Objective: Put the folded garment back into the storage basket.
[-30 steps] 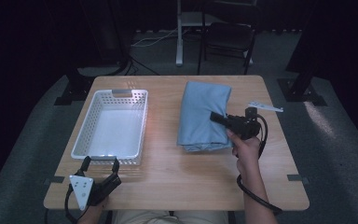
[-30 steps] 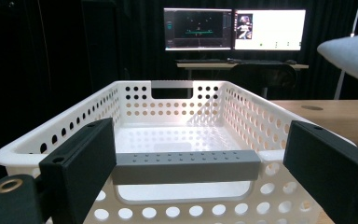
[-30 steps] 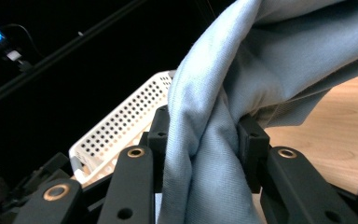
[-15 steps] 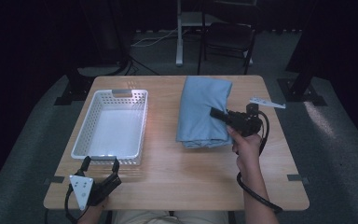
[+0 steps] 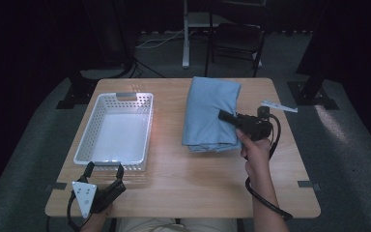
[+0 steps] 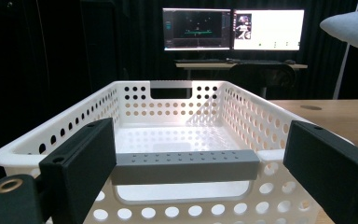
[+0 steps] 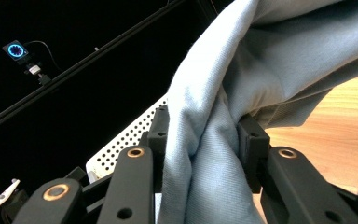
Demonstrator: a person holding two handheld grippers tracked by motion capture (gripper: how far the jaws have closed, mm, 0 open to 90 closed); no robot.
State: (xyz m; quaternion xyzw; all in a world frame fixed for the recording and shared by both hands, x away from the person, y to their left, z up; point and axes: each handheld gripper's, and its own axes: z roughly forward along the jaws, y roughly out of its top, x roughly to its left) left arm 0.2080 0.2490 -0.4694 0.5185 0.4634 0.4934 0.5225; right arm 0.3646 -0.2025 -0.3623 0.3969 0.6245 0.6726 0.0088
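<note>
Right gripper [image 5: 224, 116] clamped a fold of soft blue cloth [image 5: 207, 113]

Light and limp, it would likely sag; the left gripper [image 5: 104, 170] stood open by the basket [image 5: 96, 126].

white basket [image 5: 82, 153], chair [image 5: 236, 36], perhaps two monitors [image 6: 233, 29].

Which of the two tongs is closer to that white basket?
The left. The left tongs sit open right at the white basket's near end, jaws flanking its grey handle. The right tongs are across the table, clamped on the folded blue cloth.
</note>
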